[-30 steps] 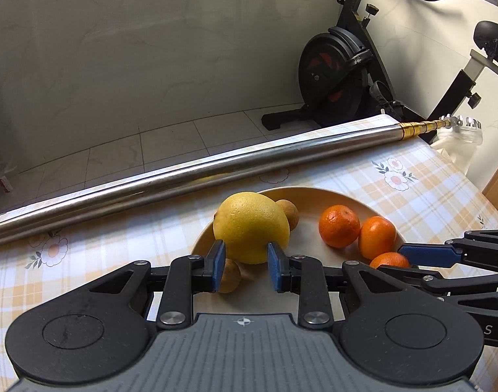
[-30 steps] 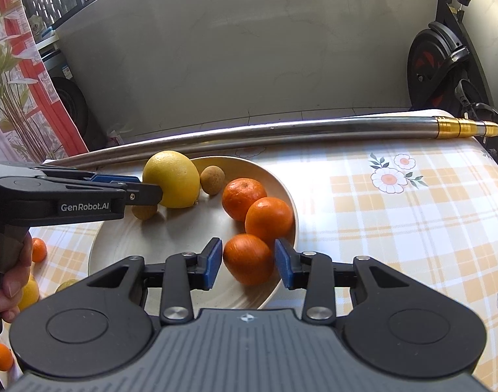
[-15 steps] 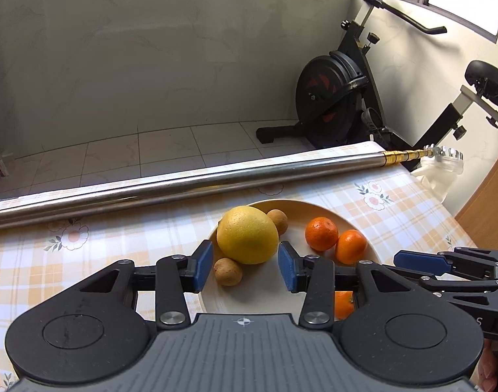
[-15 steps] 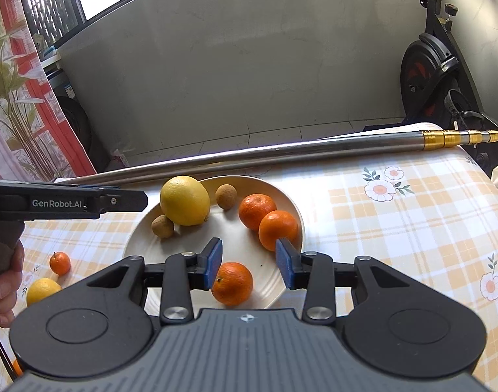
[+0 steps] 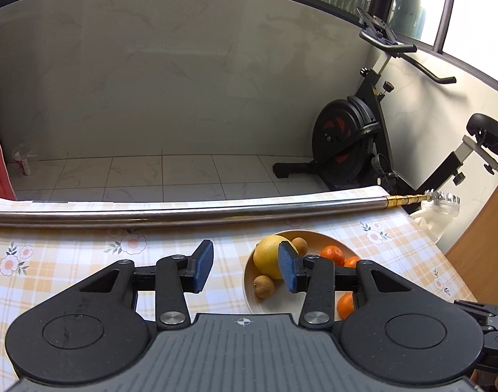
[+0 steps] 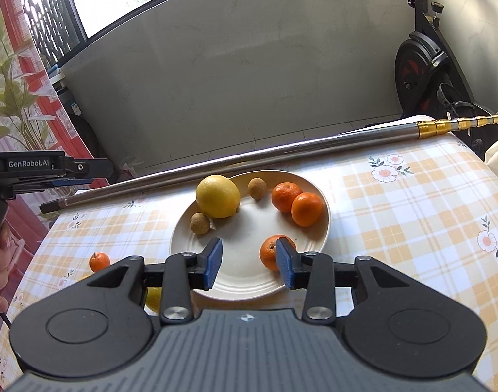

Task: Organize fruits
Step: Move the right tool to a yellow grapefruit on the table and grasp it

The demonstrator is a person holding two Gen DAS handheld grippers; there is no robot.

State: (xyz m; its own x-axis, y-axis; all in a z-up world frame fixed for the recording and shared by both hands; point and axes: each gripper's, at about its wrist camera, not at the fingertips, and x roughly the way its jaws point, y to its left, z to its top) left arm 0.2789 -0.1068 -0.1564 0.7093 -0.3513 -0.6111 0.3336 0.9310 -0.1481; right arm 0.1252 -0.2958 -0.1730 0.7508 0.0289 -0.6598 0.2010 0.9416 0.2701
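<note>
Right wrist view: we see a round cream plate [image 6: 316, 228] on the checked tablecloth [image 6: 412, 212], holding a large yellow citrus [image 6: 218, 196], three oranges, two brown longans.
Right gripper [image 6: 249, 263]: open, empty, above the plate.
Left gripper [image 5: 245, 269]: open, empty, beside the plate.

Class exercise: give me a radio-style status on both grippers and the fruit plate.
Left gripper open, empty. Right gripper open, empty. Plate holds six fruits; small orange loose on tablecloth. Nothing blocking.

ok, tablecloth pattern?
Orange-and-white plaid tablecloth with small flower prints; clearest in the right wrist view.
</note>
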